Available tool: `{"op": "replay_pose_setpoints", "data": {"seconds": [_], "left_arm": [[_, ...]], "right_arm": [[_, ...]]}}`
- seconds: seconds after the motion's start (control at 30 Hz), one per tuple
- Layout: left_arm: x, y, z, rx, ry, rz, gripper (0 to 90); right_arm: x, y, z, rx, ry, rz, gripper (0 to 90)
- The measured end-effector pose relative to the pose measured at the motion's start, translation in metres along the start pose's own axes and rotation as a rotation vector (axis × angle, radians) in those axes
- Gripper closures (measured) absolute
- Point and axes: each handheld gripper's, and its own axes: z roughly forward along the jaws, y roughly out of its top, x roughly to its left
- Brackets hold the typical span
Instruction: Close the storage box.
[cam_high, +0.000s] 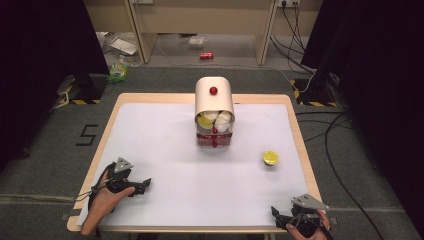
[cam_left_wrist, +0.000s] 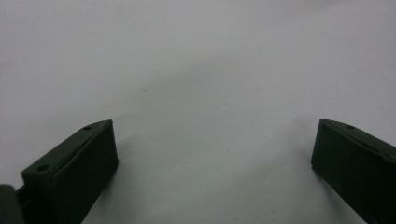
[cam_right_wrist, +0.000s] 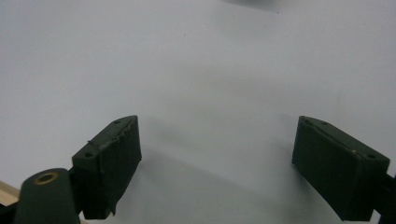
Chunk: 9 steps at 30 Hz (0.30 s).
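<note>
A small cream bread-box-like container (cam_high: 214, 102) with a red knob stands at the far middle of the table, its lid rolled up; yellow and white items show on its upper shelf and red ones below. A yellow lemon (cam_high: 271, 158) lies on the white mat to its right and nearer me. My left gripper (cam_high: 144, 184) rests at the near left, open, held by a hand; its jaws stand wide over bare mat (cam_left_wrist: 210, 93). My right gripper (cam_high: 276, 214) sits at the near right edge, open too, with nothing between its jaws.
The table (cam_high: 175, 98) has a wooden rim around a white mat. Beyond it on the floor lie a red can (cam_high: 206, 55), litter and cables (cam_high: 345, 130). Dark curtains flank both sides.
</note>
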Motion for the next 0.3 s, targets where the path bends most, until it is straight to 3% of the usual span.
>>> {"op": "replay_pose_setpoints", "data": {"seconds": [0.3], "left_arm": [[0.0000, 0.0000, 0.0000, 0.000, 0.000, 0.000, 0.0]], "right_arm": [[0.0009, -0.0021, 0.0003, 0.011, -0.005, -0.013, 15.8]]}}
